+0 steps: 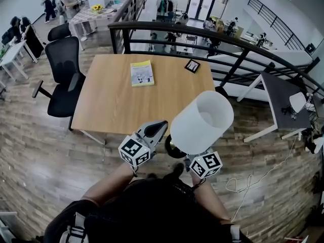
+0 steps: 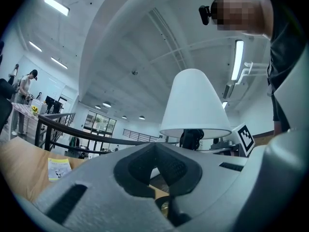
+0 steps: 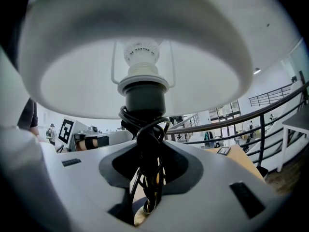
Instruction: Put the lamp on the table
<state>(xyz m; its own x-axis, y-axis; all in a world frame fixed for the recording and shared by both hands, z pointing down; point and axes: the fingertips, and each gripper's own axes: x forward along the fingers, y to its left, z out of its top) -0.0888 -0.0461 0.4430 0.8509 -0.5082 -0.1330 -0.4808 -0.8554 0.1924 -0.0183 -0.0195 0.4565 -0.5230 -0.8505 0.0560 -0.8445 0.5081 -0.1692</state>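
Right tongs [image 3: 149,178] are clamped on the dark stem of the table lamp with the white conical fabric shade [image 1: 201,121]. The black power cord [image 3: 147,144] is wound round that stem and sits between the pads. Left tongs [image 1: 159,126] are drawn together at the tips with nothing between them. They point at the lamp's round dark base [image 1: 174,148] from just beside it, and I cannot tell whether they touch it.

I read the lamp as upright and carried in the air. From the head view, its shade overlaps the near right corner of the rectangular light-wood surface [image 1: 116,110]. Its base shows against the wood-plank floor [image 1: 50,156], just short of the near edge.

On the surface, a yellow booklet [image 1: 142,73] lies near the far edge and a small black square frame [image 1: 192,66] lies to its right. A black office chair [image 1: 63,80] stands at the left side. A dark metal railing [image 1: 243,44] runs behind the far edge.
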